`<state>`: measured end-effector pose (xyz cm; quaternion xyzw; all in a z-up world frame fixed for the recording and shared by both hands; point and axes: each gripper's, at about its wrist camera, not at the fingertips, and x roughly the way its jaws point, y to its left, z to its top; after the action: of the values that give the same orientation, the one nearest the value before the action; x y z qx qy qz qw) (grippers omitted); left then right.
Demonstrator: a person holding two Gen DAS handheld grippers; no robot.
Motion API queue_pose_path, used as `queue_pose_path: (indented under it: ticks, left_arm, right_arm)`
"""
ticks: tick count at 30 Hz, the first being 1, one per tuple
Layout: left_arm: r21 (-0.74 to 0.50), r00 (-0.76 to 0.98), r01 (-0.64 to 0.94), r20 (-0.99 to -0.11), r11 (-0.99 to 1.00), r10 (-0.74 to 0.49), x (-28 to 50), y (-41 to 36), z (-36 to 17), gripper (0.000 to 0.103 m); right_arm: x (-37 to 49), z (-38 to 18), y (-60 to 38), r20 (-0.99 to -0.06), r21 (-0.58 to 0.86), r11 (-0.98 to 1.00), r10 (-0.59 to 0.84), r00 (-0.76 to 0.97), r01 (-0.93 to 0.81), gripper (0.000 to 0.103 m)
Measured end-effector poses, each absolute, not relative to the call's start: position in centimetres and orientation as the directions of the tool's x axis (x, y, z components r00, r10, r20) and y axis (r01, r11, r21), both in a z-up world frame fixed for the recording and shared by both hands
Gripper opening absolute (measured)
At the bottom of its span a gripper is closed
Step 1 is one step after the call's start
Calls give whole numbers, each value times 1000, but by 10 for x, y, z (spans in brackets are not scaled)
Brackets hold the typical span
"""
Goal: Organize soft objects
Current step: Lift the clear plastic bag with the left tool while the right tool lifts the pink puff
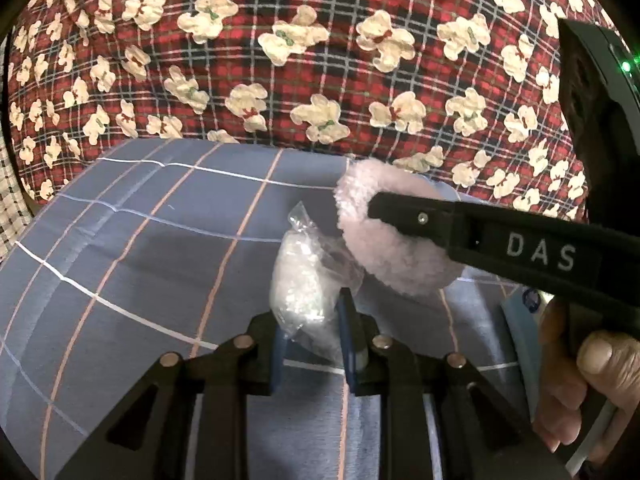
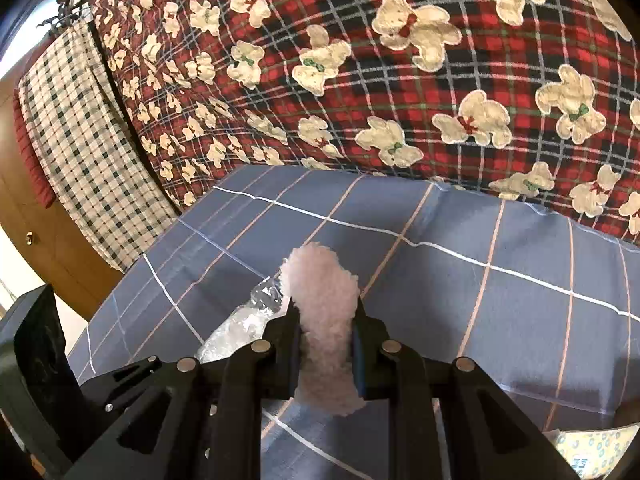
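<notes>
A pink fluffy soft piece (image 1: 384, 256) hangs over the blue checked bedding (image 1: 140, 240), with my right gripper (image 1: 376, 204) shut on it from the right. The right wrist view shows the fluffy piece (image 2: 320, 280) squeezed between the blue pads of the right gripper (image 2: 326, 320). My left gripper (image 1: 312, 320) is shut on a crumpled clear plastic bag (image 1: 300, 280) that sits just left of and below the fluffy piece, touching it. The bag (image 2: 244, 324) shows left of the right fingers. A hand (image 1: 580, 392) holds the right gripper's handle.
A red plaid quilt with cream bears (image 2: 400, 80) is piled behind the blue bedding (image 2: 480, 260). At the left are a black-and-white checked cloth (image 2: 80, 140) and a wooden cupboard (image 2: 40, 248). A printed pack (image 2: 592, 448) lies at the lower right.
</notes>
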<state>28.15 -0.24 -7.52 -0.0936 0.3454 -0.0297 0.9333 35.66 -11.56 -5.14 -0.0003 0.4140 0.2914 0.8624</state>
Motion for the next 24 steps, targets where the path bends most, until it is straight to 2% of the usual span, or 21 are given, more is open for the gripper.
queue_pose_path:
  ticks: [24]
  left_arm:
    - [-137,840,-42,-542,990,-39,263,-5,-59,22]
  right_arm:
    - [340,-29,-123,-616,230,809,551,563,-540,22]
